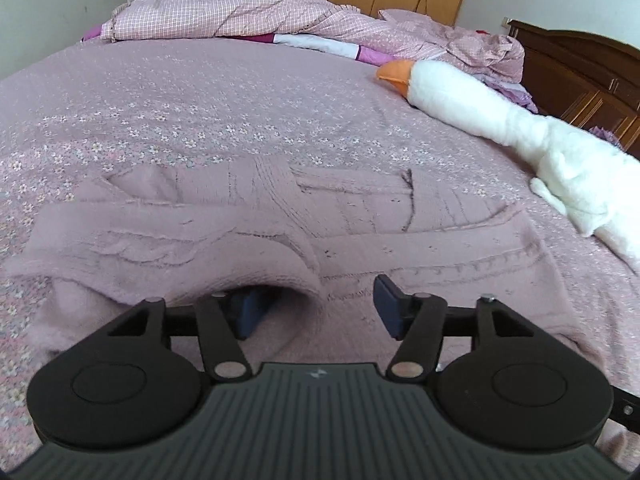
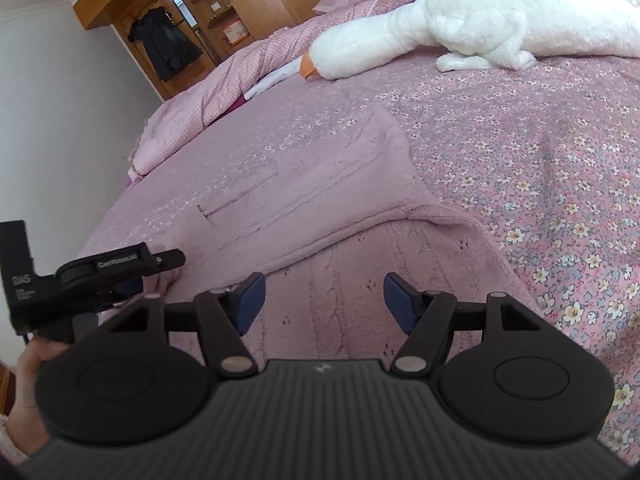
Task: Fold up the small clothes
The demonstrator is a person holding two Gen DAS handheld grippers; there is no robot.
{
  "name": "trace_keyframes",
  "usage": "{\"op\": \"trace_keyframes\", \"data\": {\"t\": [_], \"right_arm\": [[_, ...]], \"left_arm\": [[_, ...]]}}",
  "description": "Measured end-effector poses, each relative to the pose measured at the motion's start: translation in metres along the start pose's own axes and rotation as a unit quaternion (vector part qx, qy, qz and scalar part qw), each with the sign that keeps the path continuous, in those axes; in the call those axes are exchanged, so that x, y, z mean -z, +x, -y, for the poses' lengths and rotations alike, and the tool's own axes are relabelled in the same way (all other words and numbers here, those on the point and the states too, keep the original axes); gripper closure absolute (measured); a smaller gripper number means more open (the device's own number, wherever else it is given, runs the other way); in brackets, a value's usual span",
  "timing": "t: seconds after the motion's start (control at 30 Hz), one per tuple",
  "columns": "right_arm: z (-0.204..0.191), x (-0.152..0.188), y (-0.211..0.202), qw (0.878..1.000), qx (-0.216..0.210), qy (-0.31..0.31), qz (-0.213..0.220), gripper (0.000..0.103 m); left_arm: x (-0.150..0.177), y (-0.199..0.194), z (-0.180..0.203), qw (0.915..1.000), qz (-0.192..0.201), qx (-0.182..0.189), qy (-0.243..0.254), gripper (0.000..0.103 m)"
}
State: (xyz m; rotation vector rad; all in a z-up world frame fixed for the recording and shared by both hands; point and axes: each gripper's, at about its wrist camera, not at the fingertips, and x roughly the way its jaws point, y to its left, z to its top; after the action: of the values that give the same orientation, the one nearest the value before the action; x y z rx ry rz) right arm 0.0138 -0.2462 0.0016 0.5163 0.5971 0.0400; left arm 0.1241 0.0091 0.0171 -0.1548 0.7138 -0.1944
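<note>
Two hand-held grippers are mine here, both spread wide and holding nothing. The left hand-held gripper (image 1: pixel 314 306) has one blue pad tucked under a raised fold of the fuzzy mauve knitted sweater (image 1: pixel 280 236); the right hand-held gripper (image 2: pixel 324 300) hovers over its near hem. The sweater lies flat on the pink flowered bedspread (image 1: pixel 200 112). I judge the risks: closing now may pinch bedspread with knit, or catch one layer only, skewing the fold. The white plush goose (image 1: pixel 500 120) lies well apart.
</note>
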Motion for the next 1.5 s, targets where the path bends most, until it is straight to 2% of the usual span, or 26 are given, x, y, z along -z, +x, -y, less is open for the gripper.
{"op": "trace_keyframes", "data": {"t": [0.17,0.3,0.47,0.57,0.67,0.97,1.0,1.03,1.07,1.13,1.2,1.27,1.33,1.43,1.5], "right_arm": [[-0.015,-0.004,0.001,1.0,-0.011,-0.023,0.0,0.036],[-0.036,-0.009,0.008,0.998,-0.038,-0.047,-0.006,0.036],[-0.062,-0.025,0.041,0.993,-0.1,-0.027,-0.049,0.035],[-0.081,-0.034,0.068,0.989,-0.126,-0.011,-0.074,0.035],[-0.1,-0.041,0.098,0.985,-0.137,0.003,-0.103,0.035],[-0.139,-0.032,0.177,0.97,-0.134,0.039,-0.201,0.035],[-0.142,-0.029,0.183,0.968,-0.137,0.036,-0.209,0.041],[-0.146,-0.029,0.185,0.967,-0.143,0.026,-0.212,0.065],[-0.152,-0.028,0.185,0.967,-0.145,0.007,-0.211,0.083],[-0.167,-0.03,0.171,0.97,-0.159,-0.052,-0.175,0.084],[-0.181,-0.032,0.145,0.97,-0.18,-0.122,-0.105,0.084],[-0.191,-0.029,0.131,0.968,-0.167,-0.175,-0.065,0.084],[-0.194,-0.021,0.134,0.968,-0.131,-0.206,-0.064,0.084],[-0.184,-0.007,0.157,0.968,-0.081,-0.217,-0.097,0.08],[-0.174,0.001,0.165,0.969,-0.073,-0.212,-0.102,0.077]], "left_arm": [[0.003,-0.039,-0.016,1.0,0.007,-0.002,0.002,0.026],[0.009,-0.069,-0.037,0.9988,0.016,-0.046,0.007,0.025],[0.015,-0.096,-0.072,0.9954,0.036,-0.086,-0.022,0.025],[0.017,-0.097,-0.092,0.9908,0.03,-0.126,-0.038,0.025],[0.017,-0.094,-0.11,0.9867,0.026,-0.151,-0.054,0.025],[0.022,-0.08,-0.134,0.9841,0.01,-0.166,-0.062,0.025],[0.023,-0.079,-0.135,0.9843,0.007,-0.164,-0.065,0.025],[0.024,-0.077,-0.136,0.9846,0.006,-0.161,-0.068,0.024],[0.025,-0.075,-0.135,0.9847,0.006,-0.159,-0.071,0.024],[0.027,-0.076,-0.133,0.9854,0.012,-0.153,-0.073,0.024],[0.029,-0.077,-0.133,0.9859,0.019,-0.152,-0.067,0.024],[0.03,-0.073,-0.132,0.9862,0.016,-0.153,-0.06,0.024],[0.031,-0.066,-0.133,0.9864,0.006,-0.153,-0.058,0.024],[0.034,-0.057,-0.133,0.9856,-0.003,-0.159,-0.057,0.023],[0.034,-0.054,-0.131,0.9855,-0.002,-0.164,-0.044,0.021]]}}
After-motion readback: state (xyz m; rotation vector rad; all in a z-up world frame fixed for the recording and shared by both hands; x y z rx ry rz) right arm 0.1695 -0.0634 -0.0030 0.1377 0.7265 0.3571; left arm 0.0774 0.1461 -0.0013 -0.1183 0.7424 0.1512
